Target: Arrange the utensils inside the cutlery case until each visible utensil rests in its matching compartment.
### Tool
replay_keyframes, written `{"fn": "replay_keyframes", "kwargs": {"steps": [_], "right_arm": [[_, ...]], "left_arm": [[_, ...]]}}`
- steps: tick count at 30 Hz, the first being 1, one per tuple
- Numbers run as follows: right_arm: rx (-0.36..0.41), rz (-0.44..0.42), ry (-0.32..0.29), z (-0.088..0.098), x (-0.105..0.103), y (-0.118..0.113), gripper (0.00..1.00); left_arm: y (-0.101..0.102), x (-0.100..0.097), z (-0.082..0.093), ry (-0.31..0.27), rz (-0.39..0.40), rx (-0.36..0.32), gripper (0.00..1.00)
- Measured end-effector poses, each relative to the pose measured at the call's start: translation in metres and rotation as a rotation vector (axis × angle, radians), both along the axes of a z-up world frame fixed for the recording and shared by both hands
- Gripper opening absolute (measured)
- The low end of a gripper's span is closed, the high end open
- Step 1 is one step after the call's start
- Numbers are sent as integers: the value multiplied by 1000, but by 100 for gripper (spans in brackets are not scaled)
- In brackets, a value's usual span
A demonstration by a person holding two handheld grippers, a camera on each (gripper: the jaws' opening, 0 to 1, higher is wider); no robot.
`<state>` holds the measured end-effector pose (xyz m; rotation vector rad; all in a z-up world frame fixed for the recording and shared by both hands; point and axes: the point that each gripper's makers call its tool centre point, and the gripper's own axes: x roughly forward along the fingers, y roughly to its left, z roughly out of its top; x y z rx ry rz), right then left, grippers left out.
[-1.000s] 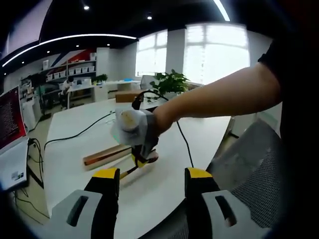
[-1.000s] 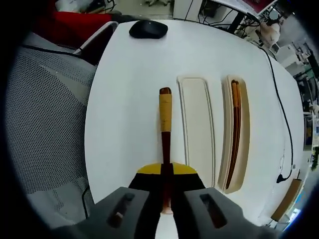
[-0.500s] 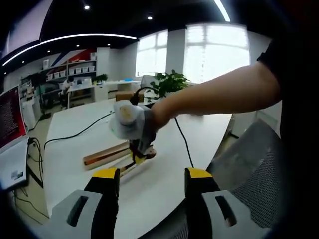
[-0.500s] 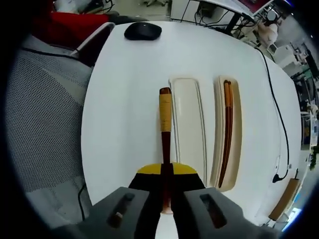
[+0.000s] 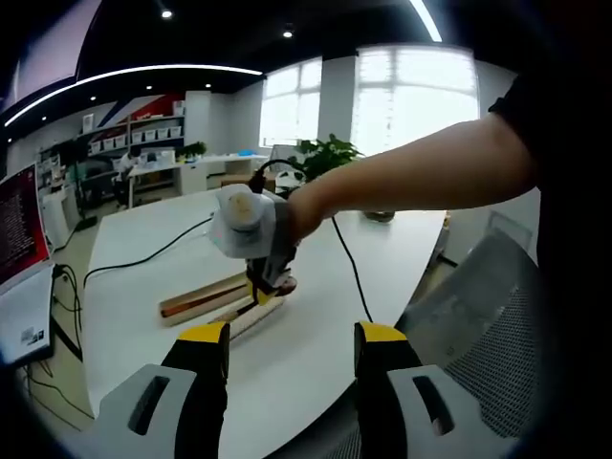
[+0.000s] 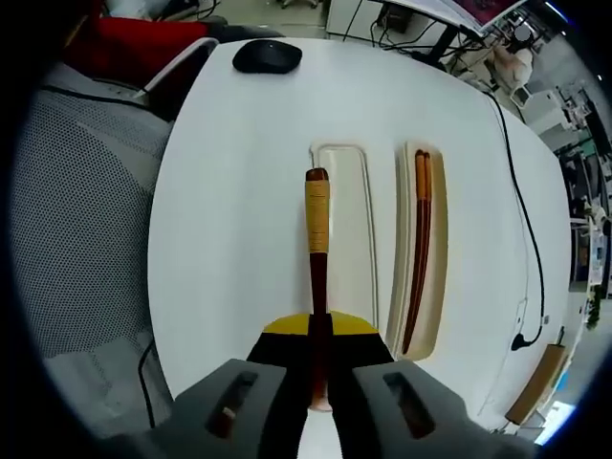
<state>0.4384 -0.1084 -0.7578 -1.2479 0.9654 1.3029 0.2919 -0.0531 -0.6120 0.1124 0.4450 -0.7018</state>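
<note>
Left gripper view: white table [image 5: 287, 359], bright office windows [image 5: 411, 100].

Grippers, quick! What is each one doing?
Left gripper: open, holding nothing.
Right gripper: shut on a wooden utensil over the cutlery case.

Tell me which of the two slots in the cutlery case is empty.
The left slot in the right gripper view, beside the held utensil. It shows only bare cream bottom, while the other slot holds dark chopsticks.
</note>
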Motion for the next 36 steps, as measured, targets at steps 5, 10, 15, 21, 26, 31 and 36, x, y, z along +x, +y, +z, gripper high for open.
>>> {"fn": "replay_keyframes", "kwargs": {"steps": [5, 10, 15, 21, 26, 31, 36], "right_arm": [[9, -13, -7, 6, 9, 0, 1], [24, -29, -17, 11, 15, 2, 1], [14, -27, -28, 12, 20, -2, 1], [27, -40, -51, 19, 31, -1, 1], [42, -52, -63, 23, 40, 0, 1], [61, -86, -68, 28, 53, -2, 1], [67, -97, -72, 29, 59, 0, 1]], "left_arm": [[-1, 0, 0, 4, -3, -2, 54], [-2, 0, 0, 5, -10, -2, 54], [-1, 1, 0, 5, 2, -6, 54], [-1, 0, -1, 8, -4, -3, 53], [-2, 1, -2, 14, -4, -5, 53], [-1, 1, -2, 18, -2, -6, 53], [-1, 2, -2, 19, -1, -11, 53]]}}
